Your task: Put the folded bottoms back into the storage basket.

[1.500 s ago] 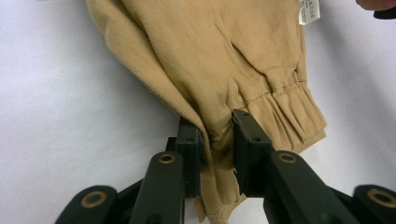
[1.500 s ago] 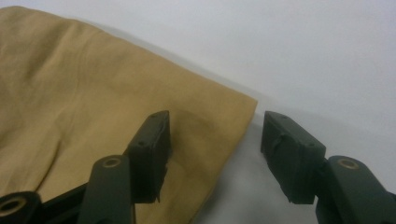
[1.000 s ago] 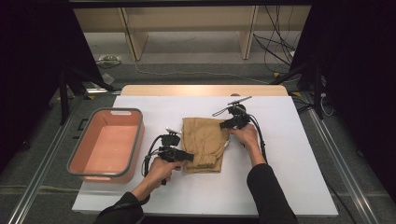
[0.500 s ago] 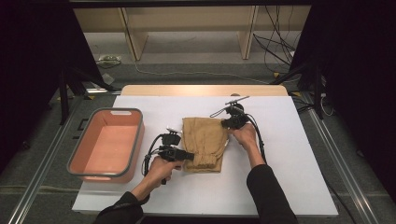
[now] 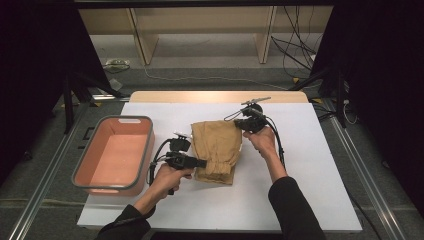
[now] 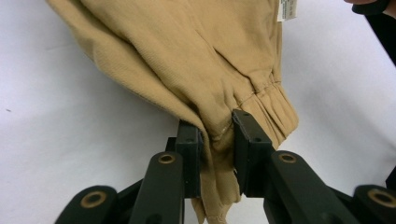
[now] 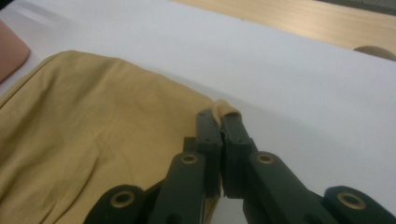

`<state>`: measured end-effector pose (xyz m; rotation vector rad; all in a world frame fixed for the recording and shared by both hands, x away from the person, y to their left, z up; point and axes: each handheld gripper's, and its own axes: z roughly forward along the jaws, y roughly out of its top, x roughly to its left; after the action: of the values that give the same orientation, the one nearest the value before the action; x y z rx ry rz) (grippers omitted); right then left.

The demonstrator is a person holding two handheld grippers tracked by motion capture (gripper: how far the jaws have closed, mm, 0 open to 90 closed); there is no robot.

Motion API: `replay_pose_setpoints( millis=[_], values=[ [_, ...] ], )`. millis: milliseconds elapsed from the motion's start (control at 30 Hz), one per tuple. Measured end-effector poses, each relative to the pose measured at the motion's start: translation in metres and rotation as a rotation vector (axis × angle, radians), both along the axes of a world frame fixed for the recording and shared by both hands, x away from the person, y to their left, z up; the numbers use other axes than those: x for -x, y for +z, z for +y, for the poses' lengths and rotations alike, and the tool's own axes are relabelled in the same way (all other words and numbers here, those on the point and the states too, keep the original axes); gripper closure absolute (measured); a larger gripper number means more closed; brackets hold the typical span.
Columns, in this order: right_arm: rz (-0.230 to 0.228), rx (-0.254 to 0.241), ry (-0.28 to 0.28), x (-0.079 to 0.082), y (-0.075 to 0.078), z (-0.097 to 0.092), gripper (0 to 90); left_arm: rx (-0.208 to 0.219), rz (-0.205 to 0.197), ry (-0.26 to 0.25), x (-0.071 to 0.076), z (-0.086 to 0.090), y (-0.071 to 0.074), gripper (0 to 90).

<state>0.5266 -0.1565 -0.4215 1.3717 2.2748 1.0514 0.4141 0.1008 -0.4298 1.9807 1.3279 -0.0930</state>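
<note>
I have the tan trousers [image 5: 216, 150] lying folded on the white tabletop [image 5: 310, 190], beside the pink basin [image 5: 116, 155]. My left gripper [image 6: 217, 135] pinches the elastic cuff edge; my right gripper [image 7: 220, 122] clamps a corner fold. Uneven pulling could slip that thin corner free and undo the fold.

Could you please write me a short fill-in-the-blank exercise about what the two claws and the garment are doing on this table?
1. Both claws are shut on the tan ____.
2. The left claw pinches the garment near its elastic ____.
3. The right claw grips a folded ____ of the cloth.
4. The pink bin sits beside the person's ____ hand.

Missing words: garment; cuff; edge; left
</note>
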Motion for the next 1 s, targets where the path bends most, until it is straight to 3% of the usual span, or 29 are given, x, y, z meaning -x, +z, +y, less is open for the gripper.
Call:
replay_pose_setpoints(
  millis=[300, 600, 1000],
  values=[
    [-0.056, -0.047, -0.005, 0.006, 0.02, 0.001, 88.3, 0.017, -0.03, -0.012, 0.001, 0.009, 0.015, 74.1],
    [-0.075, -0.07, -0.007, 0.009, 0.034, 0.004, 88.3, 0.039, -0.051, -0.018, 0.004, 0.018, 0.031, 74.1],
    [-0.111, -0.082, 0.007, 0.011, 0.057, 0.025, 88.3, 0.062, -0.076, -0.004, 0.008, 0.043, 0.05, 74.1]
  ],
)
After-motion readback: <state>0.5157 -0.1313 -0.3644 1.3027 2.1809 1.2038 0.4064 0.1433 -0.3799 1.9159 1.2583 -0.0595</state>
